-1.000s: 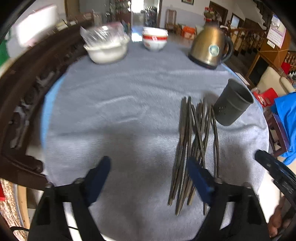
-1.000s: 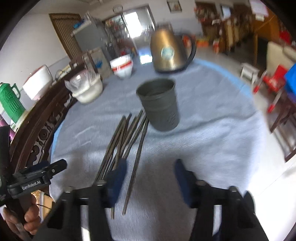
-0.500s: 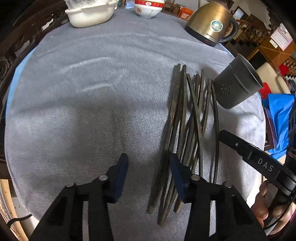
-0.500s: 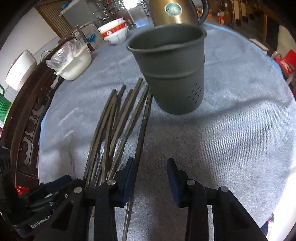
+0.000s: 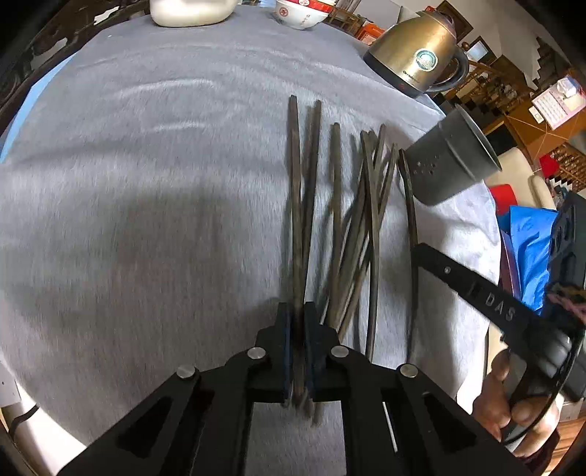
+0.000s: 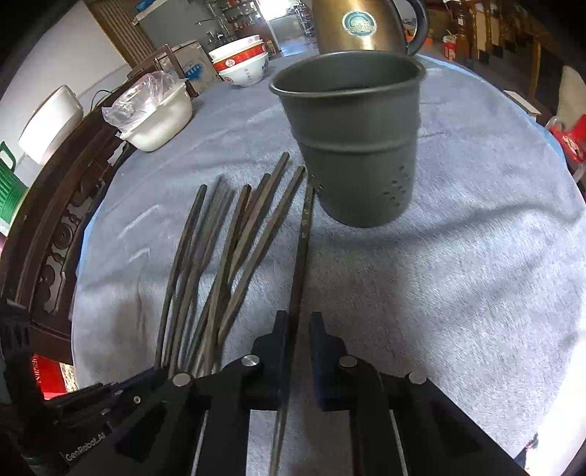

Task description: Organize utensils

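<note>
Several dark chopsticks (image 5: 366, 227) (image 6: 227, 249) lie fanned out on the grey cloth, beside a grey perforated holder cup (image 5: 443, 172) (image 6: 355, 146) that stands upright. My left gripper (image 5: 298, 322) is shut on the near ends of the two leftmost chopsticks. My right gripper (image 6: 297, 329) is closing around the single rightmost chopstick (image 6: 304, 234). That stick lies between its jaws, and a thin gap still shows on the right side. In the left wrist view, one of the right gripper's fingers (image 5: 472, 289) reaches in from the right, held by a hand (image 5: 512, 402).
A brass kettle (image 5: 417, 55) (image 6: 366, 22) stands behind the cup. Red-and-white bowls (image 5: 300, 12) (image 6: 241, 62) and a white tub with a plastic bag (image 6: 157, 117) sit at the far edge. A carved wooden rim (image 6: 47, 219) borders the table on the left.
Both grippers came down onto the near ends of the chopsticks. The left jaws went from wide open to shut on the leftmost sticks. The right jaws narrowed around the rightmost stick.
</note>
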Demonstrator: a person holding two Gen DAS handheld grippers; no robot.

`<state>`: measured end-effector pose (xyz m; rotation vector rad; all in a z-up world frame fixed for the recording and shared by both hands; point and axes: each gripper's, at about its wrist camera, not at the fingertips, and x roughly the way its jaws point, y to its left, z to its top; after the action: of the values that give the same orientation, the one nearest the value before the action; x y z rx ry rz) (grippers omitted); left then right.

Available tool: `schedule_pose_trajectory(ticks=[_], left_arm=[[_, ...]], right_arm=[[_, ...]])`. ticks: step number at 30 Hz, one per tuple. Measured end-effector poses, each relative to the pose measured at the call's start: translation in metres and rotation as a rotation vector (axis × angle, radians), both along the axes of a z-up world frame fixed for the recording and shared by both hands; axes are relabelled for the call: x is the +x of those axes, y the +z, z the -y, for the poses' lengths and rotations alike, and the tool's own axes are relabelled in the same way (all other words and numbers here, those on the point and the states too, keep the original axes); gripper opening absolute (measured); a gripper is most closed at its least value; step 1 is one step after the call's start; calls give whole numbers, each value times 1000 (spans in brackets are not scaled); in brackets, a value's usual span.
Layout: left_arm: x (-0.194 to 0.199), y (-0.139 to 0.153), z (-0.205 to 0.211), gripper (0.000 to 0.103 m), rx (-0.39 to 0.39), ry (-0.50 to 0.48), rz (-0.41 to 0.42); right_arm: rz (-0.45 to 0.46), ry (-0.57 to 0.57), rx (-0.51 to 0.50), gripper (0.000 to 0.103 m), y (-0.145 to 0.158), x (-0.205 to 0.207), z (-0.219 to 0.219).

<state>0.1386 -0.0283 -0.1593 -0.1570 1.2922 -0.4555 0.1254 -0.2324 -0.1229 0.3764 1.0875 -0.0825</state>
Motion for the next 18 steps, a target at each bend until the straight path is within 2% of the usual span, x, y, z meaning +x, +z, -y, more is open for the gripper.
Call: schedule_pose_trajectory(ticks=[9,12,13,14,15,16,17,18], left_arm=[[-24,4,-19,6,-37,-7,-9],[-14,23,-26,14,-27,-9,39],[-11,29,-28,27,-28,-15,57],[-7,34,-29,42,-31,-16,68],[-2,41,-31,47,-33,-14,86],[3,44,-32,48,-30,-13,95],[11,46,-31,48,-23,-12,104],[20,48,-30,48,-16,-13,110]], right_arm=[[-18,21,57,13,0,-22,16],[-13,34,81,15,4,-20,21],[-4,37,78,19,6,-18,21],[6,40,69,28,8,-15,21],[20,41,61,41,11,-11,20],[34,37,63,53,13,-6,21],[47,29,64,70,15,-3,21],[76,10,57,70,17,0,22]])
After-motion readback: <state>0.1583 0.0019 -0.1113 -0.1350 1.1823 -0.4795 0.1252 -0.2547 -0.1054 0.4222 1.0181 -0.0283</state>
